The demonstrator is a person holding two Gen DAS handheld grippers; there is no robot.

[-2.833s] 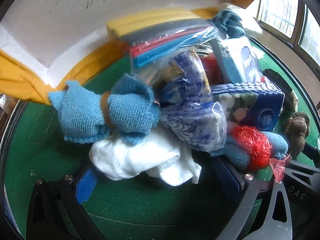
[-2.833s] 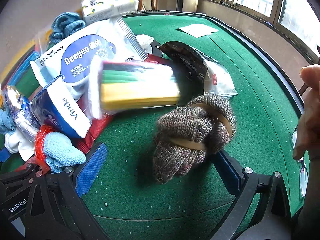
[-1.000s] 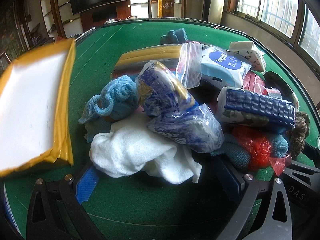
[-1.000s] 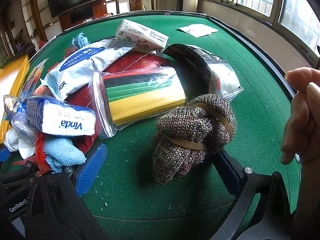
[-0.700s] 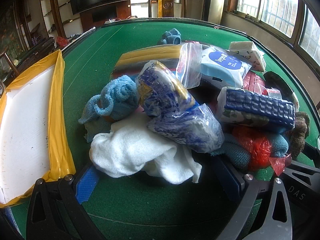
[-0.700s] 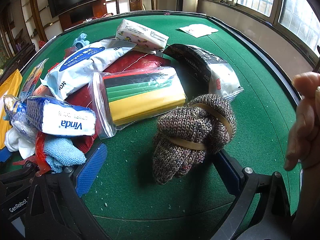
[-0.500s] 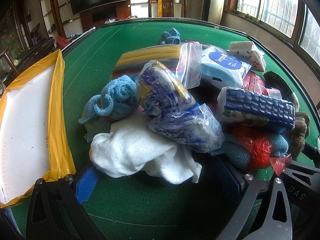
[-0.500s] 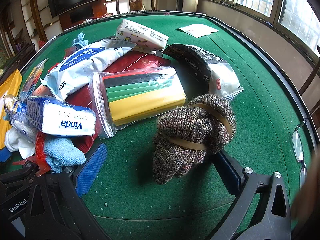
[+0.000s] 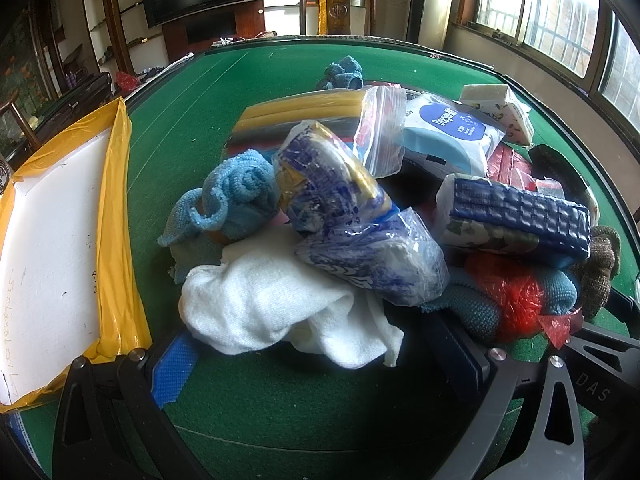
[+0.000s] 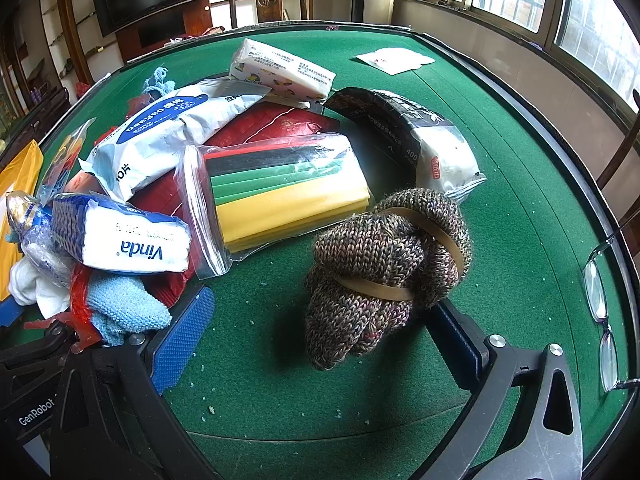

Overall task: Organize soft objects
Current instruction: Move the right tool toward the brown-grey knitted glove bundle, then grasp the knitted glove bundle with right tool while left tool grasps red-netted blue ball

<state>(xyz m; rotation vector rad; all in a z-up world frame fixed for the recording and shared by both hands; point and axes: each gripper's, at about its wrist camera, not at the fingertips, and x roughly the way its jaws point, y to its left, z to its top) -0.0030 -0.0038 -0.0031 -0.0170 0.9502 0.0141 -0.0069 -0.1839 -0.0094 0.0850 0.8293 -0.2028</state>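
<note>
A pile of soft goods lies on the green felt table (image 9: 256, 412). My left gripper (image 9: 316, 356) rests open on the felt, and a crumpled white towel (image 9: 272, 304) lies between its fingers. Behind the towel are a blue cloth bundle (image 9: 236, 200), a clear bag of blue-patterned packs (image 9: 340, 216) and a Vinda tissue pack (image 9: 516, 216). My right gripper (image 10: 320, 340) is open too. A brown knitted bundle (image 10: 384, 264) bound with rubber bands sits between its fingers, against the right one. A zip bag of coloured foam sheets (image 10: 280, 192) lies just beyond.
A white foam box with yellow tape (image 9: 52, 240) lies at the left. A Deeyeo wipes pack (image 10: 168, 136), a white tissue pack (image 10: 284, 68) and a black-and-white pack (image 10: 408, 132) lie farther back. Spectacles (image 10: 596, 292) rest near the right rim. Open felt beyond the pile.
The foam box, earlier tipped over the pile, has come down flat at the left. The person's hand has left the right edge of the right wrist view. Neither gripper has moved.
</note>
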